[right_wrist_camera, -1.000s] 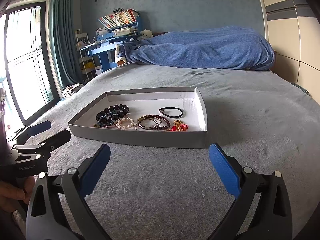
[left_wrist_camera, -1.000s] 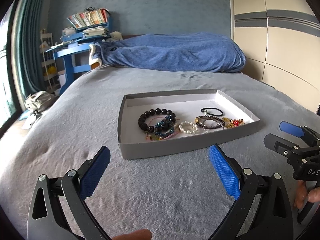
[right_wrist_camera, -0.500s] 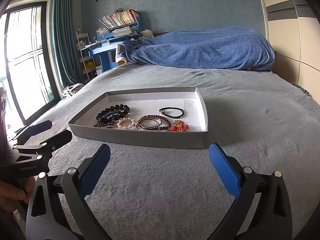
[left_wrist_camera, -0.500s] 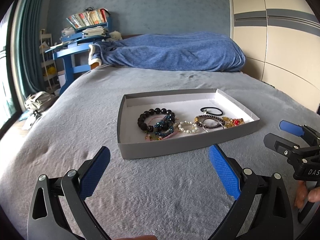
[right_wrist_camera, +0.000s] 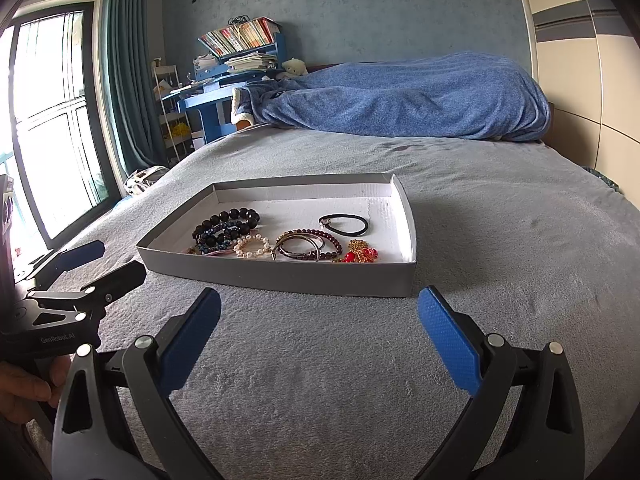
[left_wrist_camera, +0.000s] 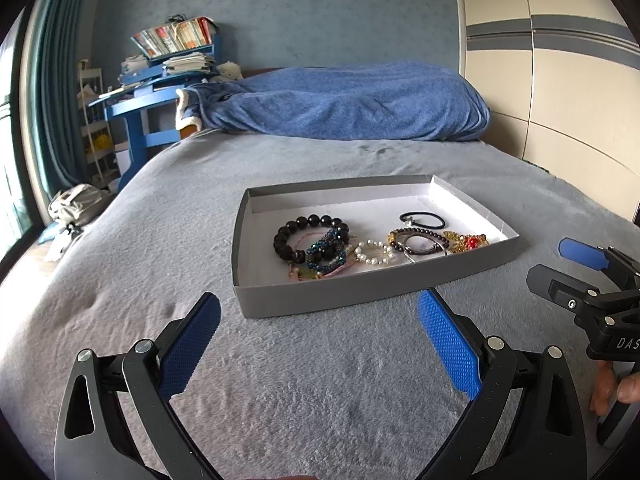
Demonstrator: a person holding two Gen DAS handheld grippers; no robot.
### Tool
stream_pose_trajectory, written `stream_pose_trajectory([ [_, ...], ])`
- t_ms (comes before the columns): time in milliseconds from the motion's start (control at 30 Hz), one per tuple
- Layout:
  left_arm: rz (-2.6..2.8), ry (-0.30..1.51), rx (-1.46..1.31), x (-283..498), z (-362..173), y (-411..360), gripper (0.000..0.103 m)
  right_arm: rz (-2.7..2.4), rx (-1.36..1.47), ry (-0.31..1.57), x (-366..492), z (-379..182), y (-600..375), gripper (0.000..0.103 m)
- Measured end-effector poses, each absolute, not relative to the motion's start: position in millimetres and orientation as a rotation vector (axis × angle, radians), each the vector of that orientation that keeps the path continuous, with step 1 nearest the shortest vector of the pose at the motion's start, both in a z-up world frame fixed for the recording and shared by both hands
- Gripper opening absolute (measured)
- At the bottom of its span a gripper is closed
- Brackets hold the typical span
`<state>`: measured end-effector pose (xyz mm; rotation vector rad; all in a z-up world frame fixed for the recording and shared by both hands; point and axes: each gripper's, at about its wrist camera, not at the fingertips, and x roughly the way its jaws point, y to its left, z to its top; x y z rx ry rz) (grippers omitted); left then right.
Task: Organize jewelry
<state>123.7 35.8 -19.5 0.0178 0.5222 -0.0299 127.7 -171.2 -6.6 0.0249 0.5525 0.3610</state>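
A shallow grey tray (left_wrist_camera: 340, 298) (right_wrist_camera: 280, 278) with a white floor lies on the grey bed cover. Inside it are a black bead bracelet (left_wrist_camera: 298, 229) (right_wrist_camera: 228, 218), a blue bead bracelet (left_wrist_camera: 326, 254), a pearl bracelet (left_wrist_camera: 374, 252) (right_wrist_camera: 252, 246), a dark red bead bracelet (left_wrist_camera: 416, 240) (right_wrist_camera: 310, 244), a black hair tie (left_wrist_camera: 422, 220) (right_wrist_camera: 344, 225) and a red and gold piece (left_wrist_camera: 468, 240) (right_wrist_camera: 360, 255). My left gripper (left_wrist_camera: 320, 338) (right_wrist_camera: 86, 262) is open, short of the tray's near wall. My right gripper (right_wrist_camera: 320, 336) (left_wrist_camera: 568, 264) is open too, nothing between its fingers.
A rumpled blue blanket (left_wrist_camera: 344, 104) (right_wrist_camera: 400, 96) lies across the far end of the bed. A blue desk (left_wrist_camera: 136, 108) stacked with books stands at the back left beside a curtain and window (right_wrist_camera: 52, 120). A wardrobe (left_wrist_camera: 552, 80) lines the right side. A bag (left_wrist_camera: 76, 204) lies on the floor.
Both grippers have drifted slightly; the tray sits marginally closer in the left wrist view. Neither gripper has changed its opening and the jewelry has not moved.
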Motion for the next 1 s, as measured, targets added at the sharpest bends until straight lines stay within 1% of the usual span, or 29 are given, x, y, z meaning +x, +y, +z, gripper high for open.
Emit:
stream_pose_trajectory([
  [1000,-0.034,0.548,0.019,131.0,-23.9,38.8,0.098,0.365,0.016,0.563,129.4,-9.6,-168.1,0.097],
])
